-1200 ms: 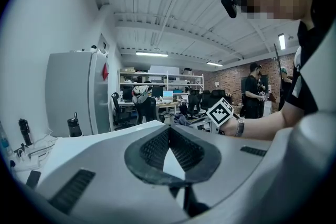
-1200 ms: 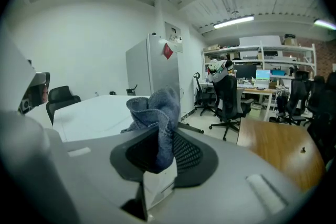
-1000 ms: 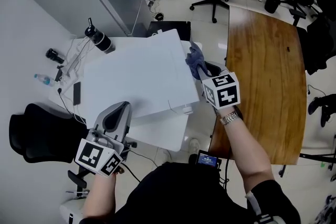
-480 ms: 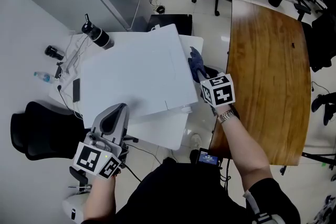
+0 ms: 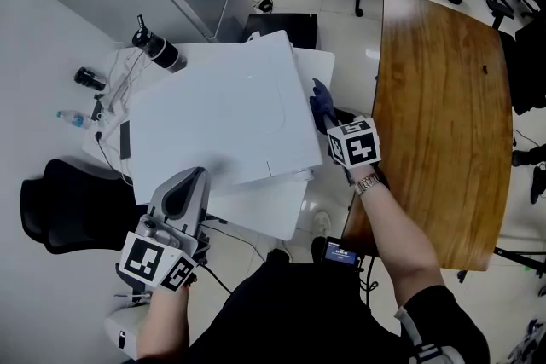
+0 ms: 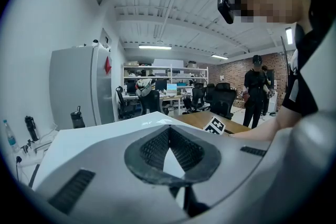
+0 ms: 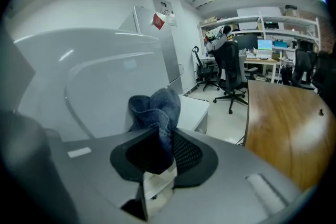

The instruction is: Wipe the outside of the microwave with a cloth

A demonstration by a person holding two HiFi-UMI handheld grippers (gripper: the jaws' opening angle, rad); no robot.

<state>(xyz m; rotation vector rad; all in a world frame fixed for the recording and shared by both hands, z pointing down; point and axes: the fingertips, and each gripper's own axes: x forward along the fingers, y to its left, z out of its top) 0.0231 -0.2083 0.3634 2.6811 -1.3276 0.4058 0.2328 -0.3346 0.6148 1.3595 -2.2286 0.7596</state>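
The step in hand looks like wiping the right side wall of the microwave (image 5: 222,119), the big white box that fills the middle of the head view and stands on a white table (image 5: 277,217). The right gripper (image 5: 328,118), right of centre in that view, has its jaws clamped on a bunched blue cloth (image 5: 322,102). In the right gripper view the cloth (image 7: 155,107) rises out of the closed jaws as a crumpled wad, with the pale side wall of the microwave (image 7: 79,76) filling the left half of the frame just behind it. The wad lies at the wall, about where the lid edge meets the side. Whether it presses on the surface or only hangs just beside it cannot be told. The left gripper (image 5: 196,176), at the lower left of the head view, has its jaws together on nothing and sits at the near left corner of the microwave top. In its own view the tips (image 6: 169,132) meet, with the white top stretching away beyond them, so it seems to be steadying the box and not wiping. The next move probably calls for keeping the cloth flat against the side wall and drawing it along in one stroke, with enough push to clean but not enough to slide the microwave toward the upper left of the frame.
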